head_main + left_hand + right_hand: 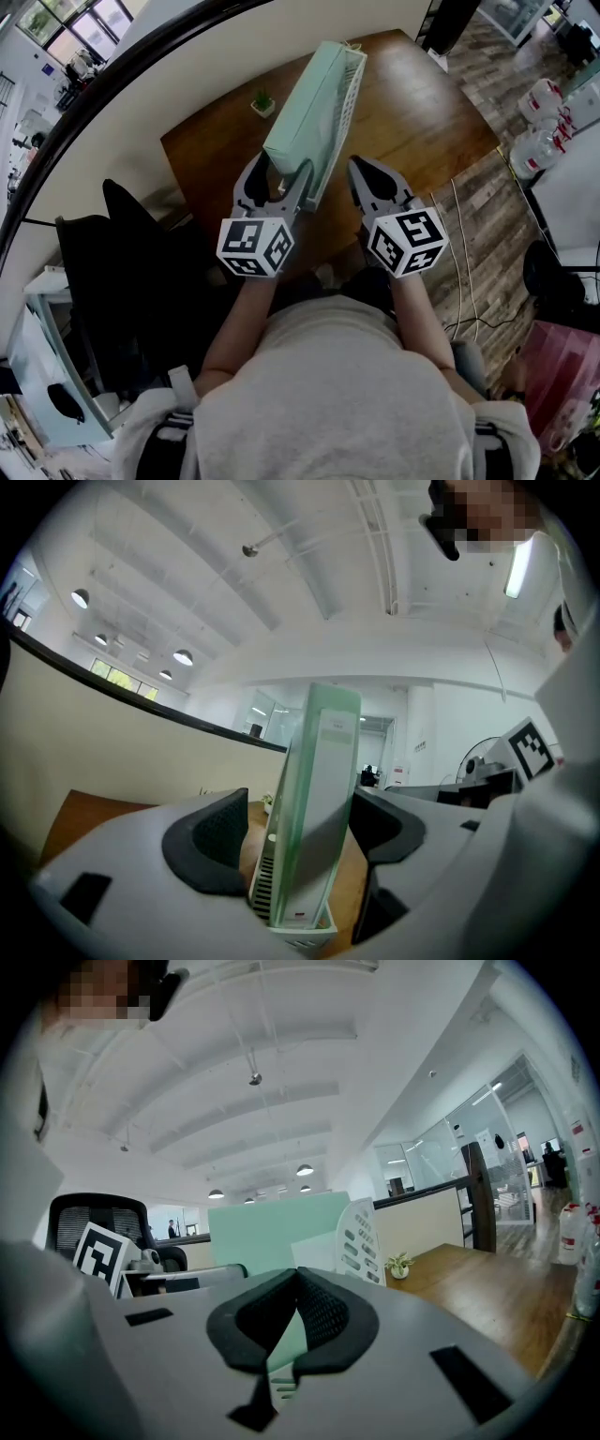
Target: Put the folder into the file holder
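The mint-green folder (302,122) stands upright inside the white file holder (350,82) on the wooden bench (422,112). The left tool (279,180) is wide, with one jaw on each side of the folder's near end. The right tool (368,176) is closed on nothing, just beside the holder.

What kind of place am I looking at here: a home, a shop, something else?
Most likely an open-plan office: a brown wooden desk carries a white slotted file holder with a mint-green folder, a black mesh office chair stands nearby, and glass-walled rooms line the far side.
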A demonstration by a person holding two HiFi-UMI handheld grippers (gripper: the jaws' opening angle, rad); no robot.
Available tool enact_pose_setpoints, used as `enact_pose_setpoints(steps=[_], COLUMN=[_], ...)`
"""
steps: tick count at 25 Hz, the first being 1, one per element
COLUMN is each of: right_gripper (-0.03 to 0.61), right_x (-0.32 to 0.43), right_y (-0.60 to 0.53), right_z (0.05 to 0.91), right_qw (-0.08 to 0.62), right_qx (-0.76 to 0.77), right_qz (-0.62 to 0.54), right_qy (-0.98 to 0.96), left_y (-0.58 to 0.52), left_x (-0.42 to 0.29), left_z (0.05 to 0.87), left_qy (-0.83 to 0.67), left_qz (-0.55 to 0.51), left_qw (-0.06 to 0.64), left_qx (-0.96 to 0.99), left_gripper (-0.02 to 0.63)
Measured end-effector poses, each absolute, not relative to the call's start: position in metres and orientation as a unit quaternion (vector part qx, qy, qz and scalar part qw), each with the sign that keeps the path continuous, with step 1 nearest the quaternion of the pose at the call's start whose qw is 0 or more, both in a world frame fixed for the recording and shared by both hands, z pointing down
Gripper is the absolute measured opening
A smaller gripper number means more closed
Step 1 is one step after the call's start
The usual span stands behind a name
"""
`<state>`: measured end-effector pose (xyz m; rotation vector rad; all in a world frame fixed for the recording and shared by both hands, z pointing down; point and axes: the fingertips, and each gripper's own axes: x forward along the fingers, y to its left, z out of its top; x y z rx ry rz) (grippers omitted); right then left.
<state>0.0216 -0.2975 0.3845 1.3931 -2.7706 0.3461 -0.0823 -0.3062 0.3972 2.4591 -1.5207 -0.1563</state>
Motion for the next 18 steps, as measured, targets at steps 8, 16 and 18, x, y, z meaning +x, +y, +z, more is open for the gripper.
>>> enact_pose_setpoints(steps=[8,16,18], right_gripper=[0.009,0.009,0.009], right_x=[0.015,0.019,0.022], right_y=[-0.285,-0.282,-0.282], right_z=[0.388,0.394,0.393], right_qw=[0.015,0.018,0.017], right_qx=[0.432,0.433,0.436], right_qz=[0.114,0.122,0.122], right_qy=[-0.895,-0.893,-0.891], left_y=[-0.276,-0.261,-0.259], left_x=[-0.094,-0.079,-0.070], left_z=[0.371,0.364,0.365], left_qy=[-0.536,-0.511,-0.496], left_qz=[-0.074,-0.082,-0.078], left_qw=[0.080,0.070,0.069], left_qx=[0.837,0.853,0.862], left_gripper=[0.202,0.039,0.014])
